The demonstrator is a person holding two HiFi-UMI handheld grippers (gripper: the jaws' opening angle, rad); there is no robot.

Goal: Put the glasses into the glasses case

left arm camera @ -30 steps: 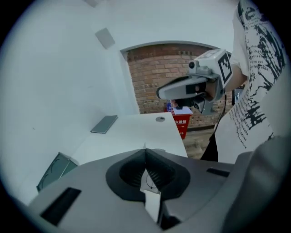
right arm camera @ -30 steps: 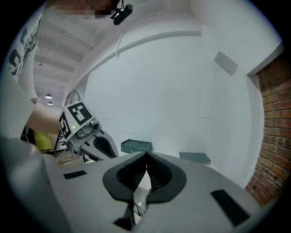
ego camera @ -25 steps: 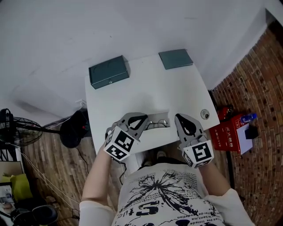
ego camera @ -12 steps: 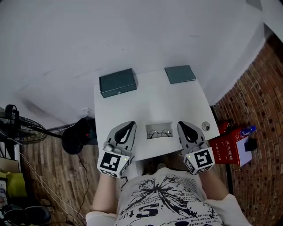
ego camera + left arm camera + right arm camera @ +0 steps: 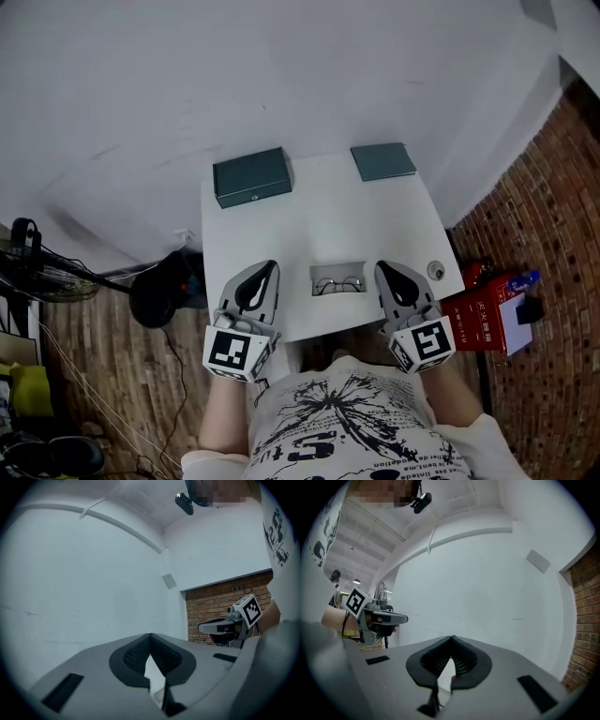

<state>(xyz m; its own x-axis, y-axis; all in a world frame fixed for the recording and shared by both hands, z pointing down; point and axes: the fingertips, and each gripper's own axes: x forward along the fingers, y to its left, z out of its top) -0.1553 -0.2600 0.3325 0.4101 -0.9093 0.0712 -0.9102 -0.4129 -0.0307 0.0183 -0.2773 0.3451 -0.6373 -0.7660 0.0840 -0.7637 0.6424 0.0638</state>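
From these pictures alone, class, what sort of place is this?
Probably an indoor workroom or studio: a small white table by a plain white wall, a brick wall beside it, a fan, a wooden floor.

Table (image 5: 319, 225) middle open — green case (image 5: 250, 177) at far-left.

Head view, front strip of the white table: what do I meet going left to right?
left gripper → glasses → right gripper → small round fitting
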